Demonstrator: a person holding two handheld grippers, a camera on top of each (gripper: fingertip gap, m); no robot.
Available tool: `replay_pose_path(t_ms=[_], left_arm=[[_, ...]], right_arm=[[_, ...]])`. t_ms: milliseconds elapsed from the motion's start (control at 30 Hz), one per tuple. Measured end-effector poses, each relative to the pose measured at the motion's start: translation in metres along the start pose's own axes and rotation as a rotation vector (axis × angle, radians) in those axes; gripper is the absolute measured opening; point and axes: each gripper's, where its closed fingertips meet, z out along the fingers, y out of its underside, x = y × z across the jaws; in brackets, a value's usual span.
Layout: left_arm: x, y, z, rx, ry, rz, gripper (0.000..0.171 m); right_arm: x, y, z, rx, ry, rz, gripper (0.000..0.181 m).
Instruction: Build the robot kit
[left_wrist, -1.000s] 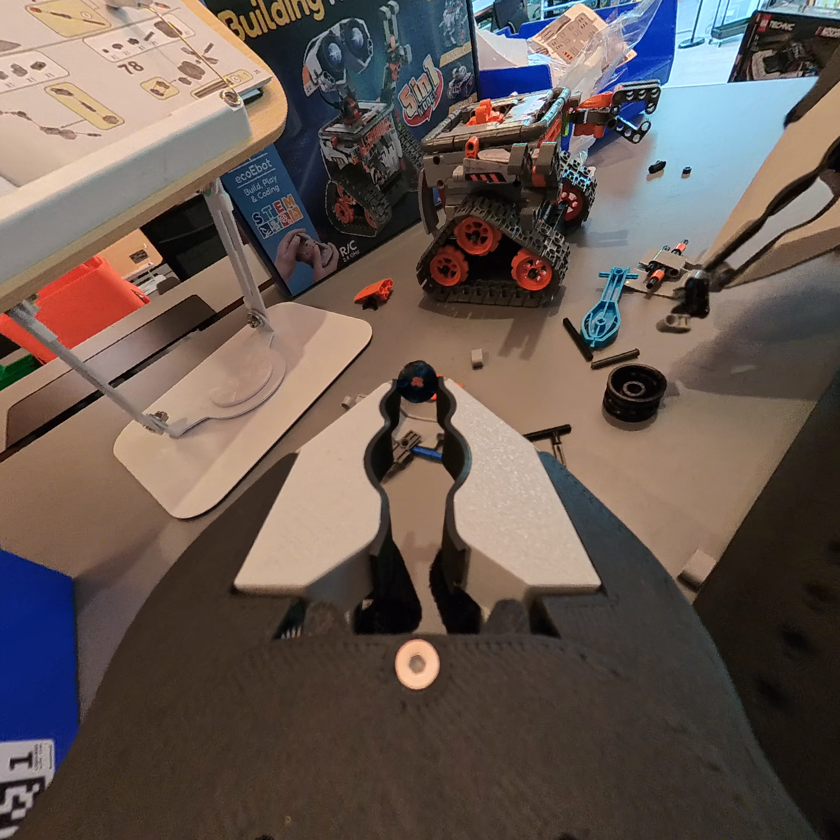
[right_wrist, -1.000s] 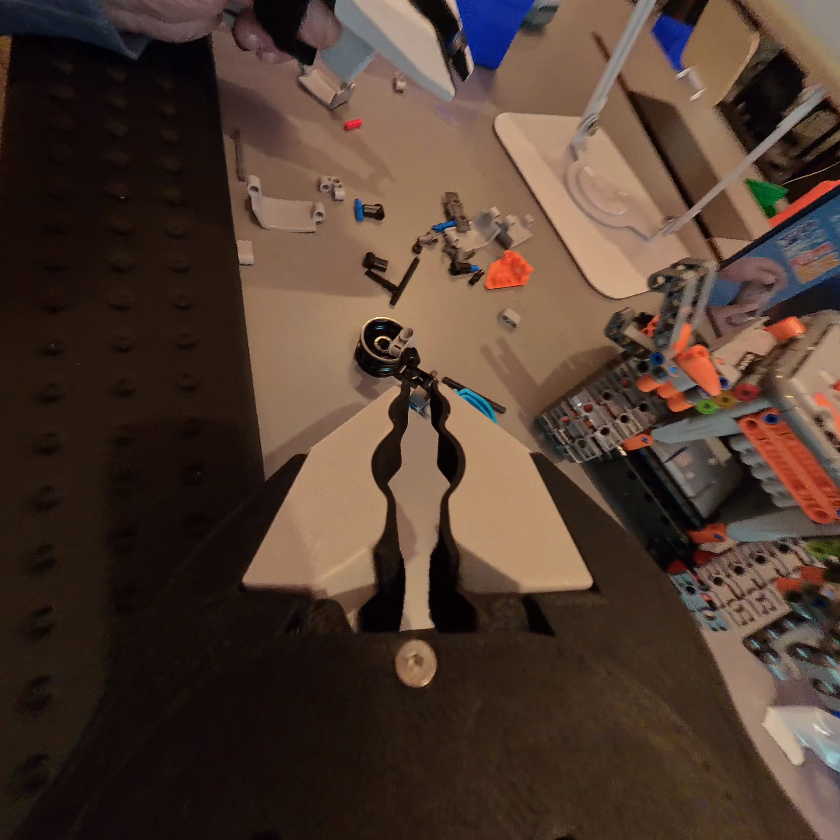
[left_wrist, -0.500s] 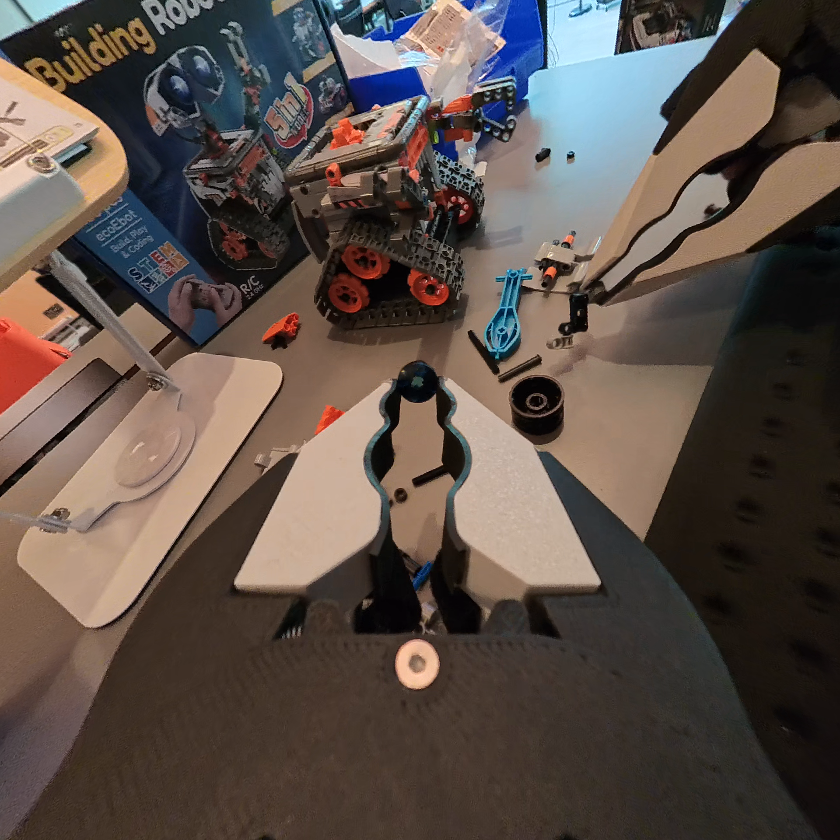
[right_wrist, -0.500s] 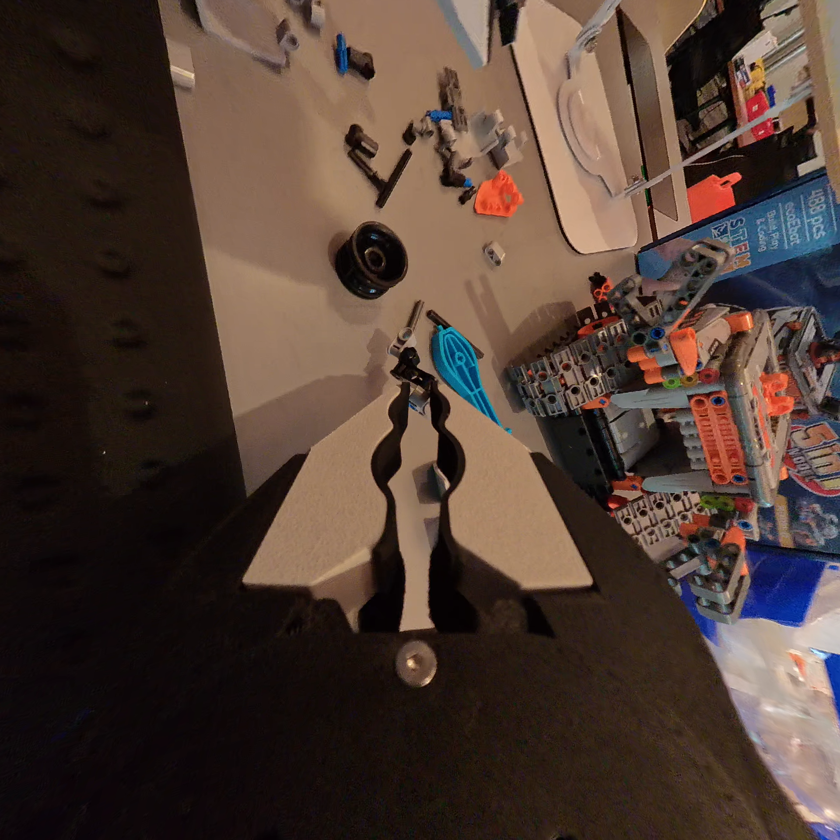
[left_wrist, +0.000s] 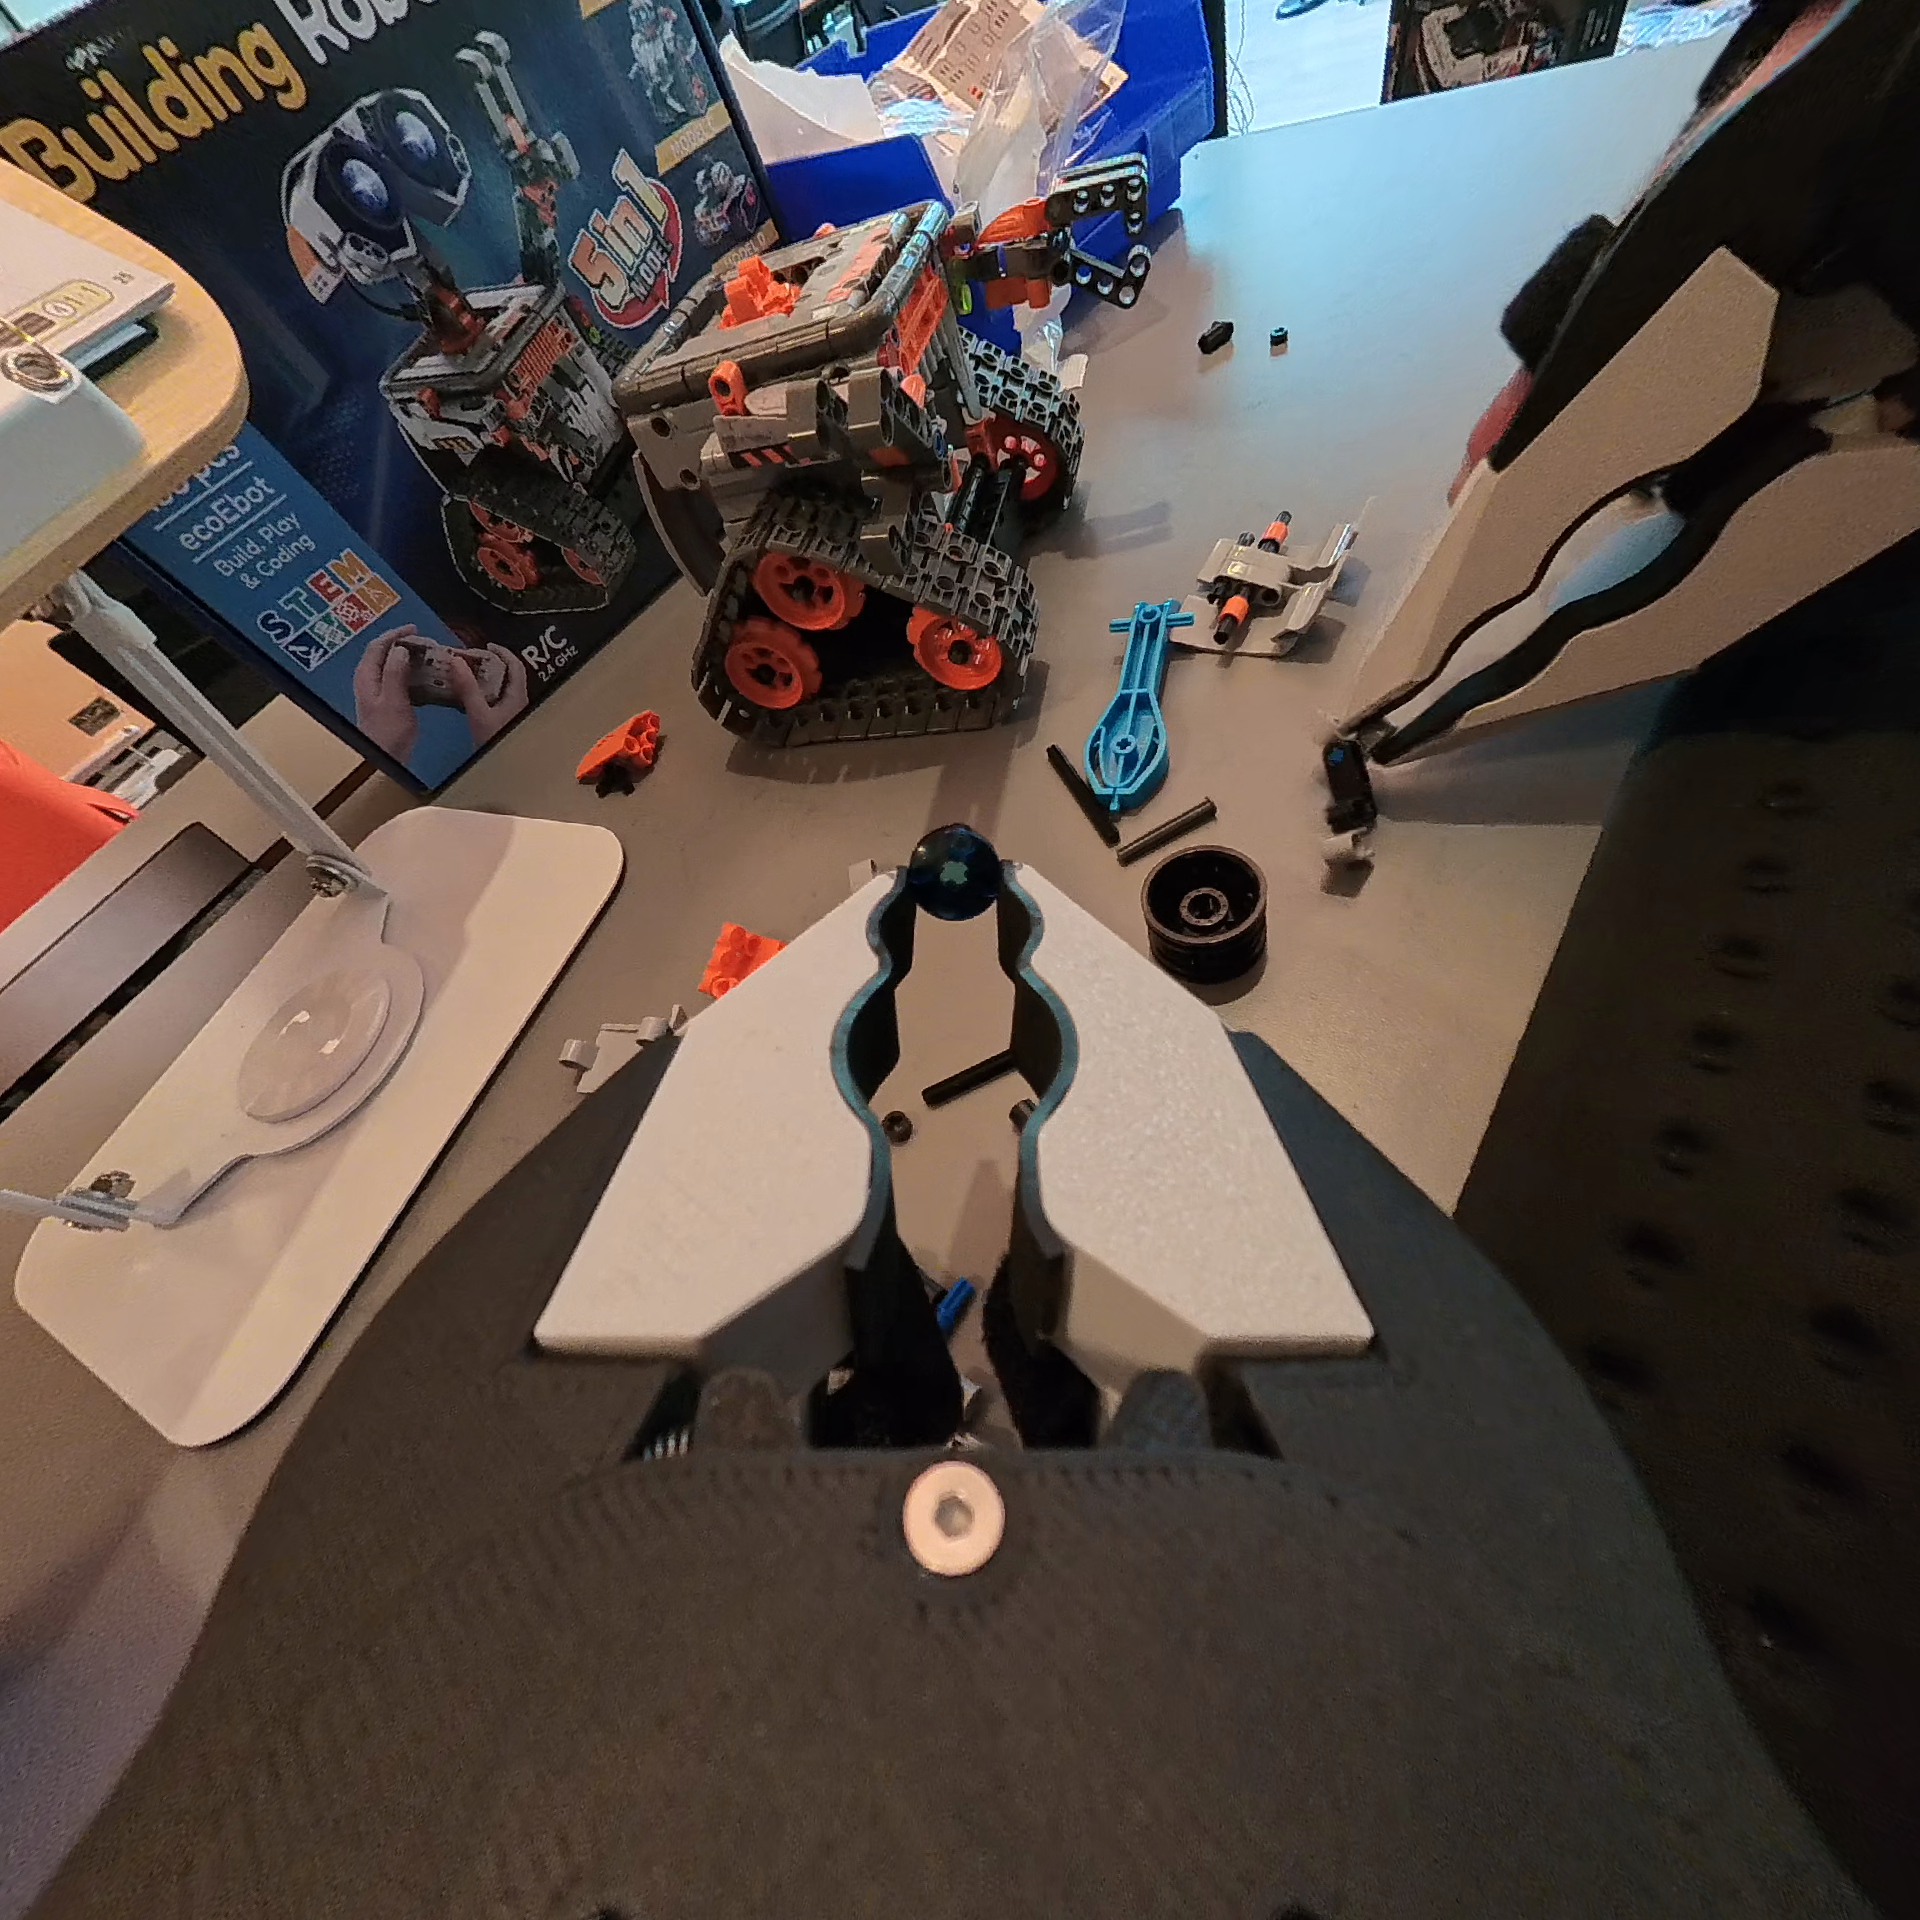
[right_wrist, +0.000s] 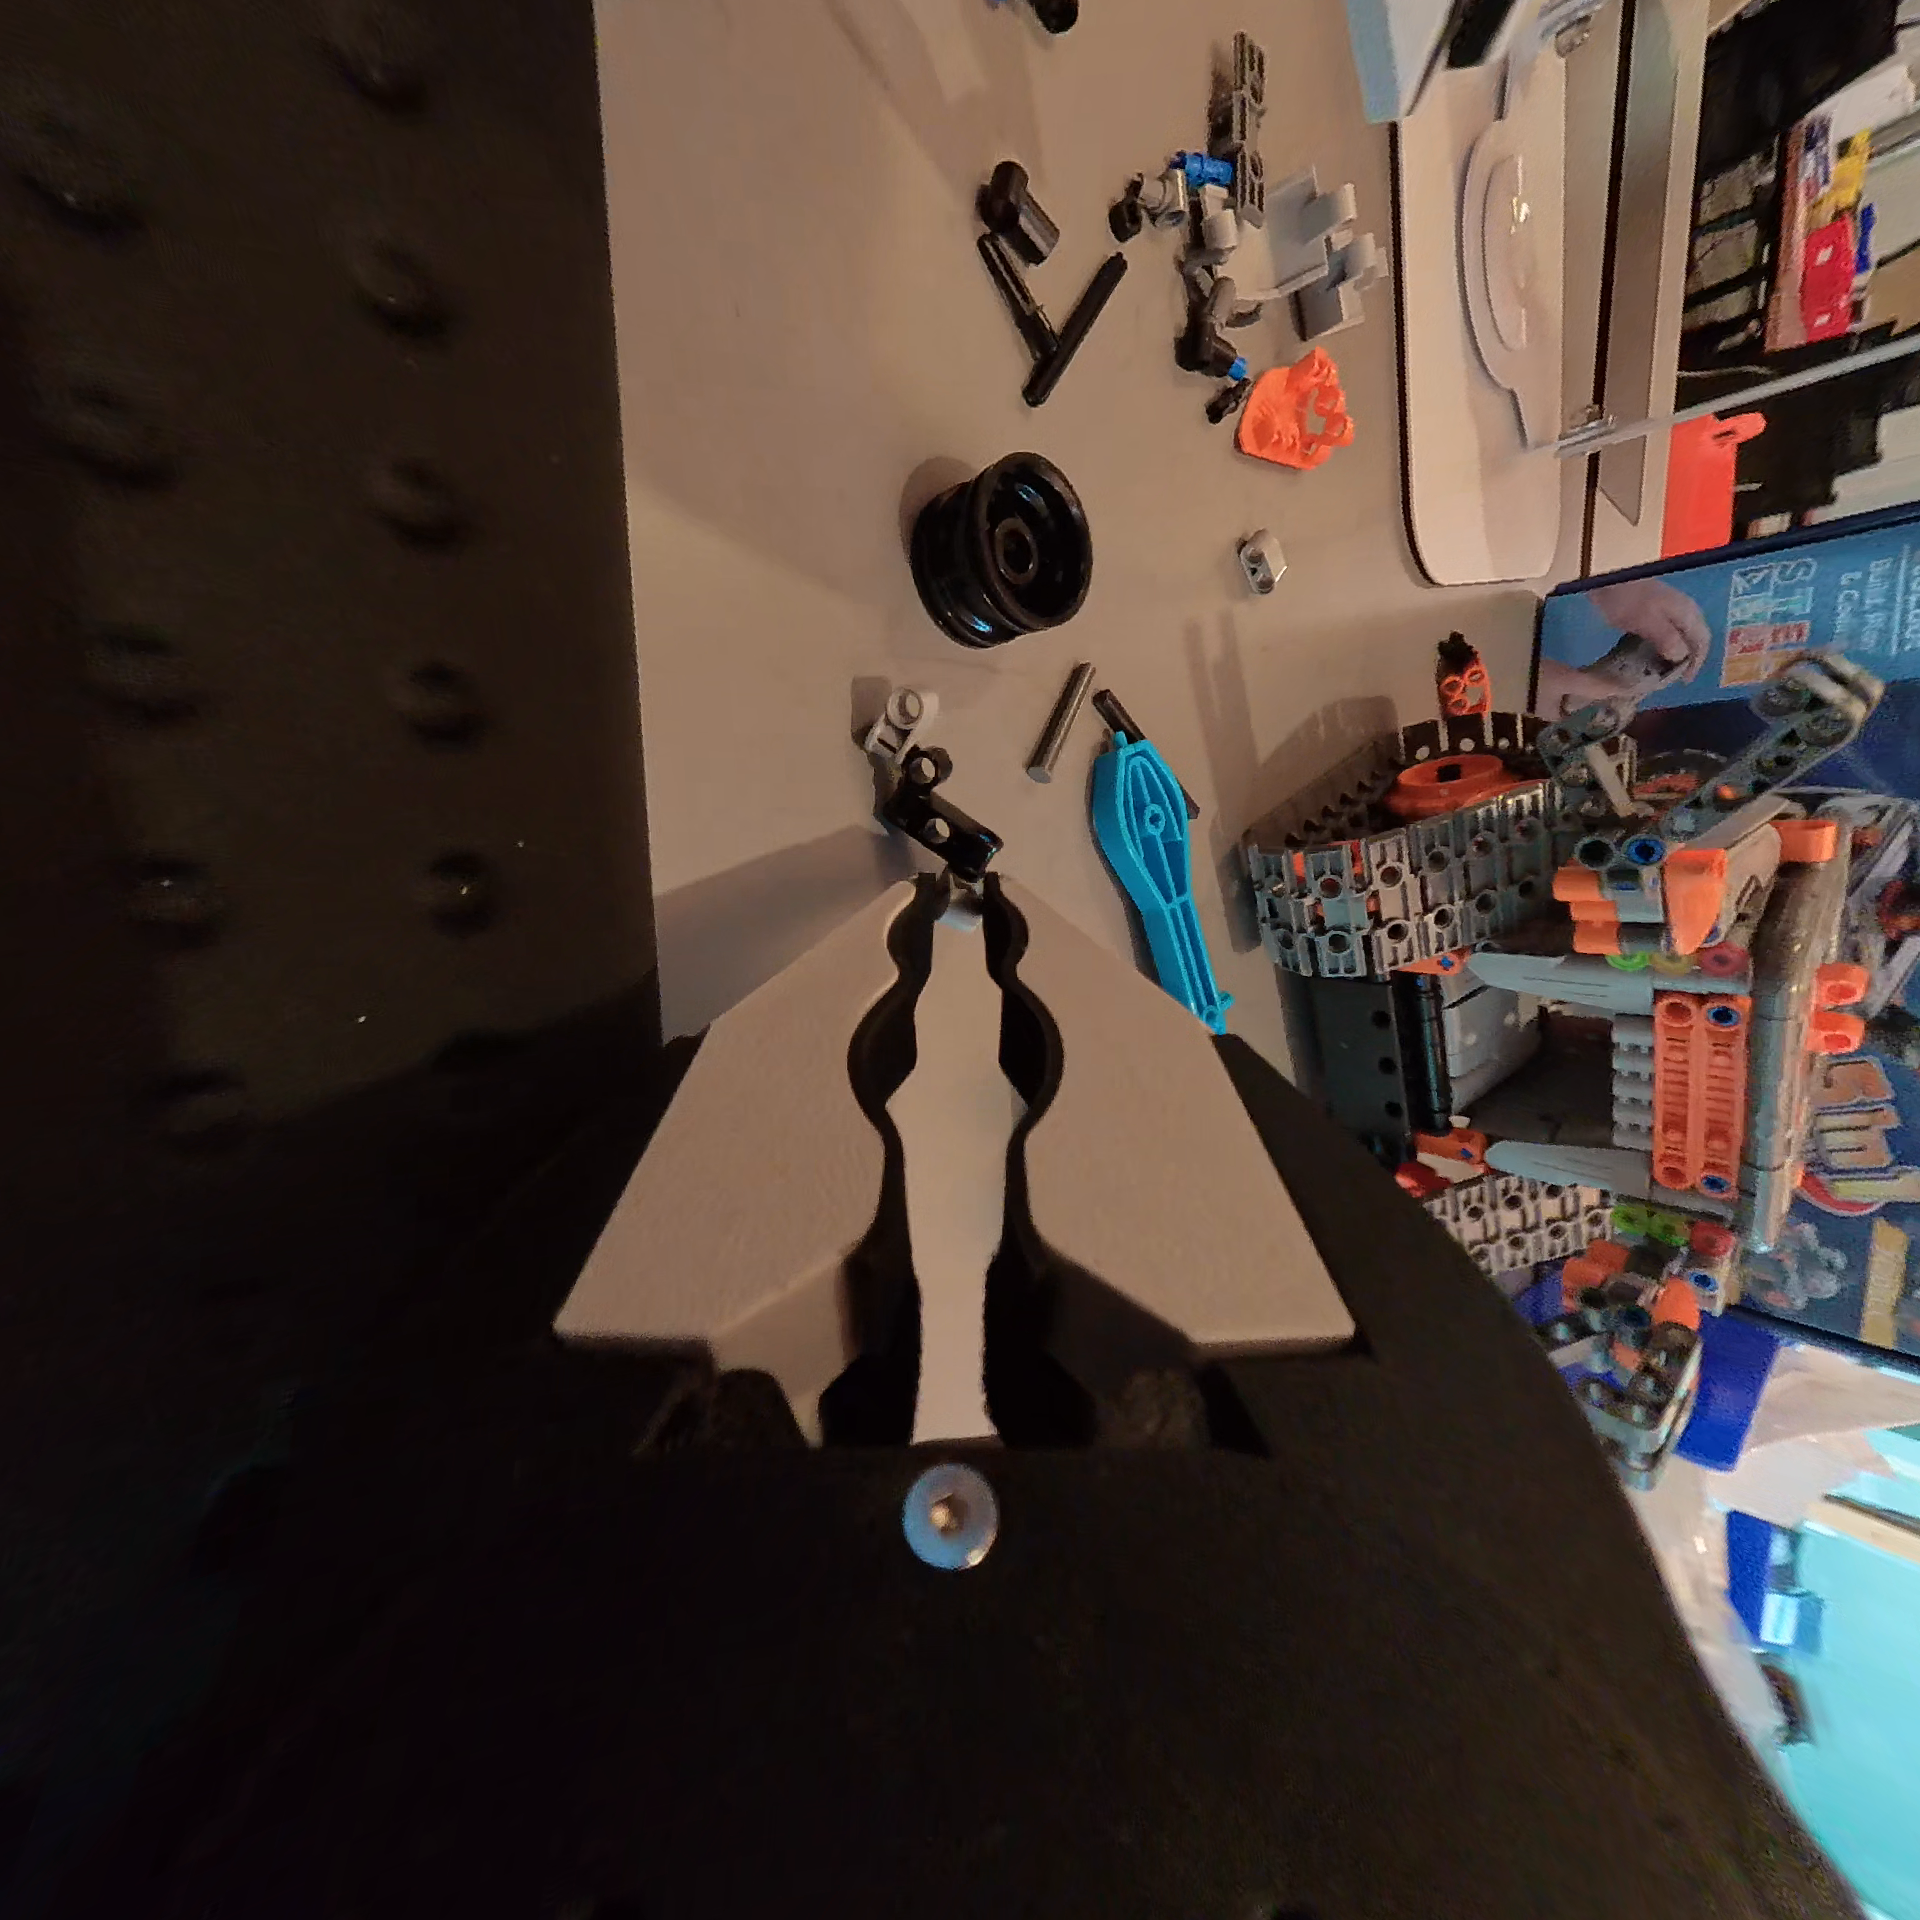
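I am pinching a small dark-blue round plastic piece in my left gripper, its jaws closed on it above the grey counter. My right gripper is gripping a short black holed connector by a grey stub, near the black plastic wheel hub and blue plastic lever tool.

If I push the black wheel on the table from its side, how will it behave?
The black wheel lies flat on its face on the grey table, so it will probably slide, not roll. It looks like hard plastic, likely stiff and light. If tipped onto its rim it could roll toward the two black rods beside it.
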Motion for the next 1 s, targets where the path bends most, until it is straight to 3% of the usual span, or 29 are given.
replay_pose_path(t_ms=[33,367,567,800,1000], left_arm=[[0.001,0.000,0.000,-0.002,0.006,0.001,0.013],[0.037,0.012,0.005,-0.126,0.118,0.033,0.013],[0.071,0.038,0.003,-0.301,0.241,0.065,0.013],[0.084,0.055,0.006,-0.460,0.333,0.065,0.014],[0.081,0.054,0.010,-0.463,0.353,0.046,0.023]], right_arm=[[-0.001,0.000,-0.001,0.003,-0.010,0.022,0.007],[-0.007,0.012,-0.009,-0.015,-0.207,0.400,0.004],[-0.011,0.004,-0.008,0.005,-0.280,0.514,0.013],[-0.003,-0.006,-0.016,0.116,-0.359,0.619,0.018],[0.000,0.003,-0.014,0.119,-0.402,0.663,0.018]])
